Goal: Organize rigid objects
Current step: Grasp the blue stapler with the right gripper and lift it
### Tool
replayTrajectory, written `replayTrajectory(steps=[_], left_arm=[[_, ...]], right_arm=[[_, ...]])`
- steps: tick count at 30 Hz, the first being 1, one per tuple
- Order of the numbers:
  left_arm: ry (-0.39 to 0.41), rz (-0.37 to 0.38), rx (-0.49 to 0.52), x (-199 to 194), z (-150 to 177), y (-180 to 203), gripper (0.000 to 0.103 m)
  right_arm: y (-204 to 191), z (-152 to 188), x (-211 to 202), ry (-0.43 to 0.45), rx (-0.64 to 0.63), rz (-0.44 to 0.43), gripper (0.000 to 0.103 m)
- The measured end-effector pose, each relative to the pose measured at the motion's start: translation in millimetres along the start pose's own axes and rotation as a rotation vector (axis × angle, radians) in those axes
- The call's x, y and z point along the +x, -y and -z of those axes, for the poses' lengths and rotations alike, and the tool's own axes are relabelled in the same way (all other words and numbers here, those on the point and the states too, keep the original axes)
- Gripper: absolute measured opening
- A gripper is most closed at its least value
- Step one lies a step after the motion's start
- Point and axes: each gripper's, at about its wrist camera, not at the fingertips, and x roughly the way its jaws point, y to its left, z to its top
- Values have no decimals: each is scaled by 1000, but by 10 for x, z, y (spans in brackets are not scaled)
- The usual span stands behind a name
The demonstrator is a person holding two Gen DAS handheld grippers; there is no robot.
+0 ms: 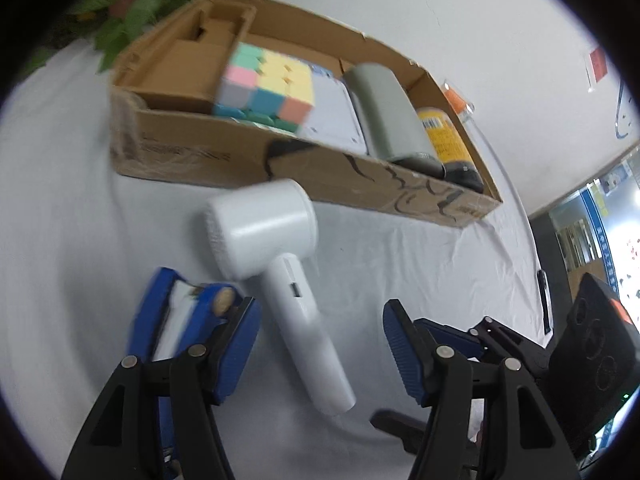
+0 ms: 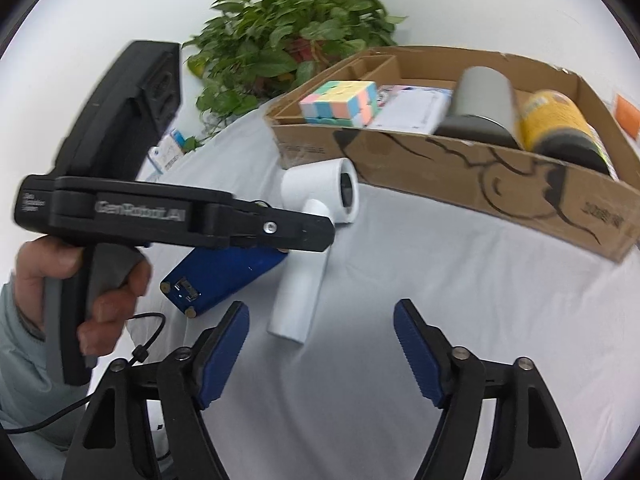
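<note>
White cloth underfoot: the hair dryer (image 1: 280, 280) lies just outside the cardboard box (image 1: 192, 152), handle running near-to-far between the parted, empty jaws of the left gripper (image 1: 320, 344); right gripper (image 2: 320, 344) also open.

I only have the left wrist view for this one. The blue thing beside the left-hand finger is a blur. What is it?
Observer: In the right wrist view the blue slab lies flat on the cloth, with small ports on its near end. It looks like a power bank.
Operator: Is the left gripper touching it?
Observer: The left gripper hangs right over the slab's far end. I cannot tell whether they touch.
Operator: Anything on the white device that I'm missing?
Observer: The white device has a dark round opening at the end of its head that is turned away from your camera.
</note>
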Motion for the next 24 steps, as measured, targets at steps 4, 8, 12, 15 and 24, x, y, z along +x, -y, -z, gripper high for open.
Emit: replayTrajectory(steps=[4,8,12,15,24], left_arm=[[111,-34,-3,-420,12,-126,65],[198,-89,-15,-795,67,-350,65],[148,-62,-61,-773,179,-708,70],[67,12,-120,-500,258,-908,70],[-61,349,-81,-193,536,-575,68]], right_arm=[[-171,-119,228,-35,-49,-8,63],[-373,-166,372,-48,-86,22,55],[-625,-148,317,-35,-110,-43,55],[-877,-91,342,-64,-150,-99,55],[-943,18,405,-118,-103,-73,76]])
